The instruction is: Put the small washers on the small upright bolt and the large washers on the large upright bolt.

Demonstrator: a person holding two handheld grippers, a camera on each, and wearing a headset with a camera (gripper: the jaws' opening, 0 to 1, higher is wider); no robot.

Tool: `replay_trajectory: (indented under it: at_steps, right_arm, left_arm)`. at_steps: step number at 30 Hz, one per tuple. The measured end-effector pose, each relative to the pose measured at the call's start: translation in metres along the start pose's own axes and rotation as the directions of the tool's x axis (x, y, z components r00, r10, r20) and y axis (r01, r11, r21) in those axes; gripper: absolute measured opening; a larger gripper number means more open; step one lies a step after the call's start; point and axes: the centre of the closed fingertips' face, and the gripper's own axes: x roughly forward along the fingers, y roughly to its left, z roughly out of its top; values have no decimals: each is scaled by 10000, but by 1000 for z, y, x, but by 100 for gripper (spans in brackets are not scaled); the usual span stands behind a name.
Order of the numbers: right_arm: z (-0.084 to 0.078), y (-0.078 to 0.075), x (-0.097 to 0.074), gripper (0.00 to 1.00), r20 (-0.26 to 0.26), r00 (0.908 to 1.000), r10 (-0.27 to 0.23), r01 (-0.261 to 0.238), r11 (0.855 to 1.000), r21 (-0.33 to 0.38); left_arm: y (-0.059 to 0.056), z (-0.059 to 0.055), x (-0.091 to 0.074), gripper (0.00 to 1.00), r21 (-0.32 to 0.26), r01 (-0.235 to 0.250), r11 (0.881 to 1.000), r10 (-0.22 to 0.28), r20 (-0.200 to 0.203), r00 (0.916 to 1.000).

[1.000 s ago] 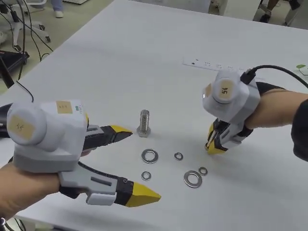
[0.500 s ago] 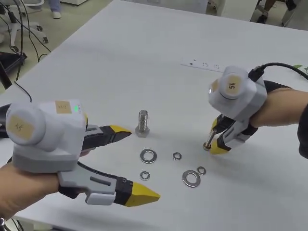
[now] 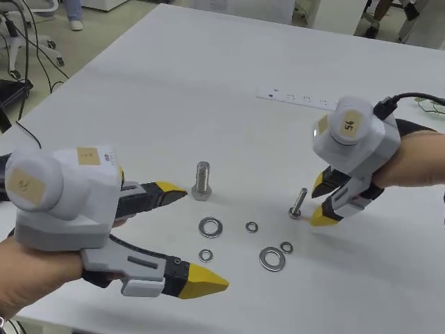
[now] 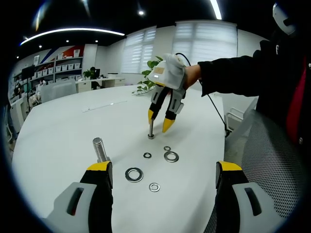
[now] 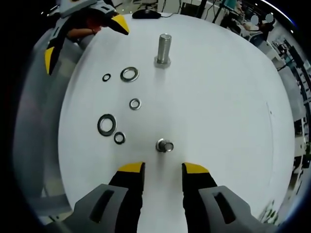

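The large bolt (image 3: 202, 181) stands upright on the white table, and the small bolt (image 3: 297, 203) stands upright to its right. Between them lie two large washers (image 3: 211, 227) (image 3: 272, 259) and three small washers (image 3: 252, 227) (image 3: 286, 247) (image 3: 206, 255). My right gripper (image 3: 321, 203) is open just right of the small bolt, apart from it. In the right gripper view the small bolt (image 5: 164, 145) stands just beyond the open right gripper (image 5: 163, 169). My left gripper (image 3: 196, 236) is wide open, left of the washers. The left gripper view shows the left gripper (image 4: 164, 167), the large bolt (image 4: 99, 149) and the small bolt (image 4: 151, 130).
A white power strip (image 3: 295, 99) lies farther back on the table. The table's left edge (image 3: 90, 56) drops to a floor with chairs and cables. A black cable (image 3: 410, 99) runs from my right gripper. Bare table (image 3: 174, 104) spreads behind the bolts.
My right gripper, which held the small bolt, has opened and drawn back slightly to the right. The small bolt now stands free on the table. The left gripper has stayed put.
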Motion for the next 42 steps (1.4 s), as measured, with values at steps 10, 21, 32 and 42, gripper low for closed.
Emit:
replay_trajectory:
  at_steps: [10, 21, 32, 42]
  right_arm:
    - [-3, 16, -9, 32, 96, 9999, -33, 33, 10000, 30]
    - [-6, 32, -9, 32, 88, 9999, 84, -84, 10000, 42]
    - [3, 41, -7, 31, 94, 9997, 245, -243, 9995, -220]
    - [15, 48, -2, 31, 73, 9993, 361, -356, 9976, -595]
  left_arm:
    - [-1, 3, 0, 88, 46, 25, 10000, -25, 100, 9999]
    - [-3, 6, 0, 87, 123, 45, 9999, -47, 177, 9998]
    - [-4, 10, -2, 87, 205, 29, 9998, -35, 272, 9996]
    - [-3, 11, -4, 87, 221, -29, 9998, 21, 391, 9992]
